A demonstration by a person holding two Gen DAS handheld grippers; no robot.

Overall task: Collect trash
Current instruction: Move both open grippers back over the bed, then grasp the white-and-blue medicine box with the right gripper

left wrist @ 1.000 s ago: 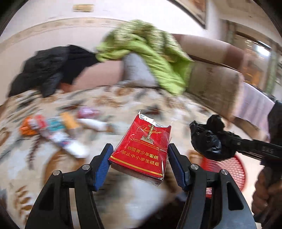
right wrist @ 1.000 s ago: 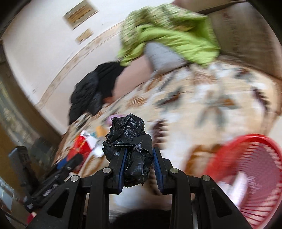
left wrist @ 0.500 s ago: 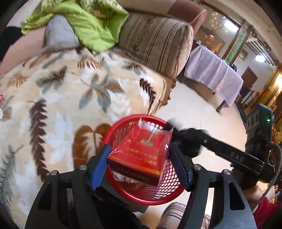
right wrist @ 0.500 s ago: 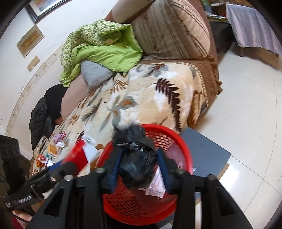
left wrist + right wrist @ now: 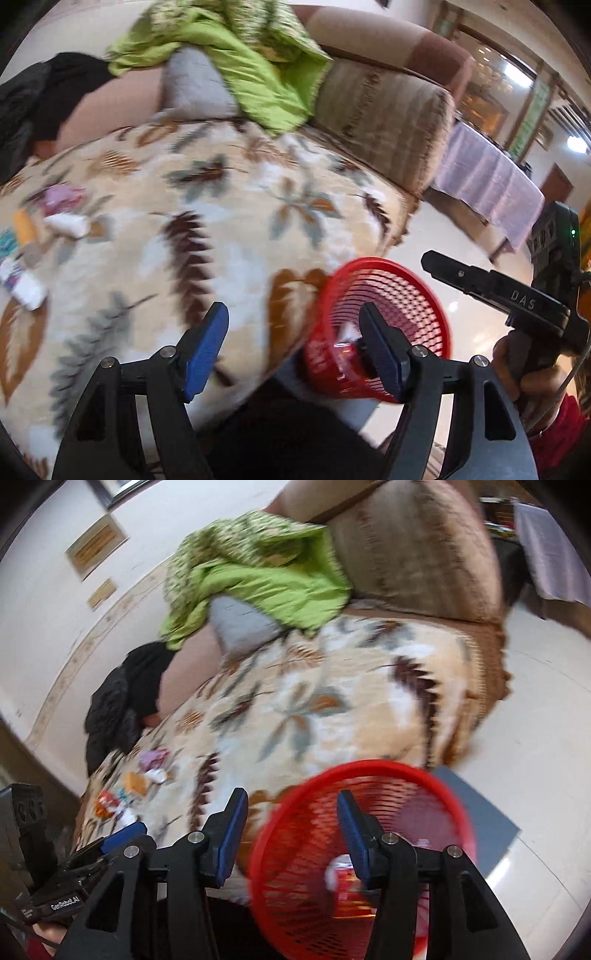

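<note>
- The left gripper [image 5: 291,345] stands with its blue pads apart and nothing between them; its jaws have just been opening.
- The right gripper [image 5: 290,834] is likewise spread and empty, its jaws having just been opening too; in the left view it shows as a black arm [image 5: 491,286] held by a hand [image 5: 532,369] at the right edge.
- A red mesh basket [image 5: 369,771] sits on a dark grey mat [image 5: 484,819] on the pale tiled floor [image 5: 546,686], just beside the front edge of the sofa.
- Inside the basket, a red packet [image 5: 345,877] lies near the bottom, partly hidden behind a gripper finger; other contents are too blurred to make out.
- More trash [image 5: 26,254] remains scattered on the leaf-patterned blanket [image 5: 207,229] that covers the sofa seat, well apart from the basket: small wrappers in orange, pink, white and teal.
- A green quilt [image 5: 258,576] is bunched over a grey pillow [image 5: 236,622] at the back of the sofa, with a black jacket [image 5: 118,701] heaped farther along.
- A table under a lilac cloth [image 5: 491,184] stands beyond the sofa's striped arm [image 5: 384,114].
</note>
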